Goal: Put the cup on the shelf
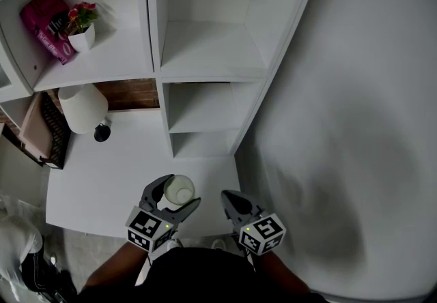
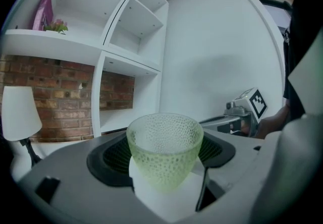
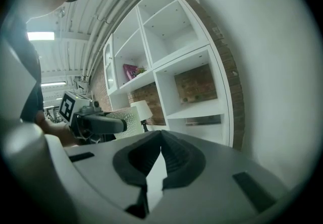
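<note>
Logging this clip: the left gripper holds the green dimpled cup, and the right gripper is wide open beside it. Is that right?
Not quite. The right gripper is shut and empty: the right gripper view shows its jaws together with nothing between them. The rest stands: the left gripper holds the green dimpled cup.

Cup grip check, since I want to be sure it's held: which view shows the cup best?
The left gripper view: the dimpled green cup stands upright, centred between the left tongs' jaws. The head view shows only its rim from above; the right gripper view shows a small part behind the left tongs.
</note>
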